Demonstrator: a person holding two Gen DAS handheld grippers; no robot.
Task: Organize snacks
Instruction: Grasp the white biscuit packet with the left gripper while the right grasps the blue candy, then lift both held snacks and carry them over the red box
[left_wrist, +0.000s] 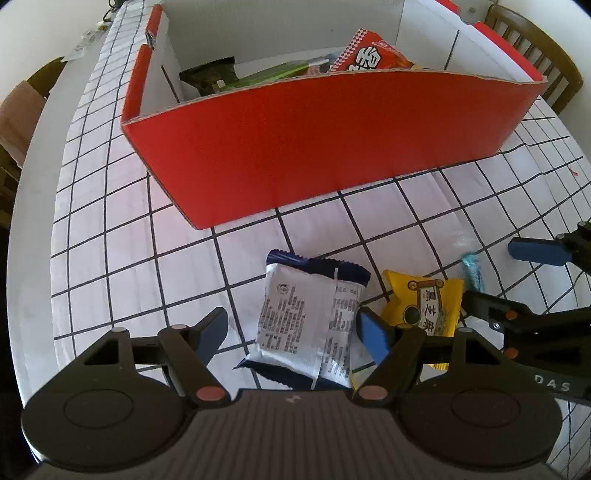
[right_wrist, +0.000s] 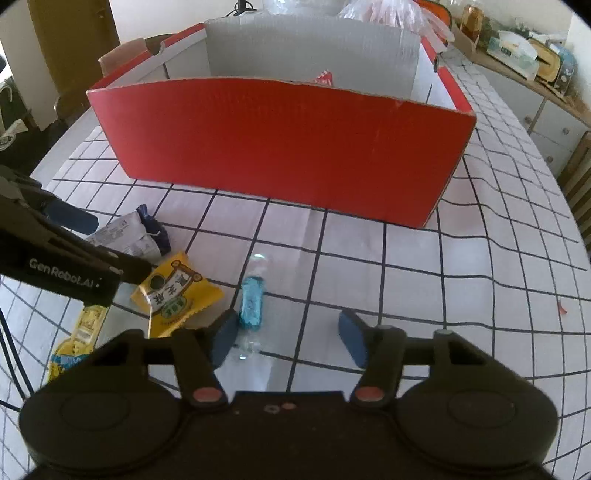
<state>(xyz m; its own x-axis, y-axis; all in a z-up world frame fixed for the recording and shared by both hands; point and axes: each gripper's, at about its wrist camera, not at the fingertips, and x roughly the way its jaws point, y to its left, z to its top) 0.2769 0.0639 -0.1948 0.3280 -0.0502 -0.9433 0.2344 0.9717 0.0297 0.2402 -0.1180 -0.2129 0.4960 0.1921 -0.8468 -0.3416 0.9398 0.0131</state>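
A red cardboard box (left_wrist: 314, 147) (right_wrist: 280, 147) stands on the gridded tablecloth and holds several snack packs (left_wrist: 373, 55). In front of it lie a silver and navy packet (left_wrist: 306, 325) (right_wrist: 129, 236), a yellow packet (left_wrist: 424, 306) (right_wrist: 177, 291) and a small blue-wrapped candy (right_wrist: 252, 299) (left_wrist: 471, 271). My left gripper (left_wrist: 295, 330) is open, its jaws either side of the silver packet's near end. My right gripper (right_wrist: 288, 339) is open and empty; its left fingertip (right_wrist: 225, 336) is beside the candy. It shows at the right of the left wrist view (left_wrist: 517, 288).
Another yellow wrapper (right_wrist: 79, 339) lies at the left under the left gripper's body (right_wrist: 55, 251). Wooden chairs (left_wrist: 535, 48) stand beyond the table. A counter with jars and boxes (right_wrist: 524, 48) runs along the far right. The table edge (left_wrist: 37, 206) curves at the left.
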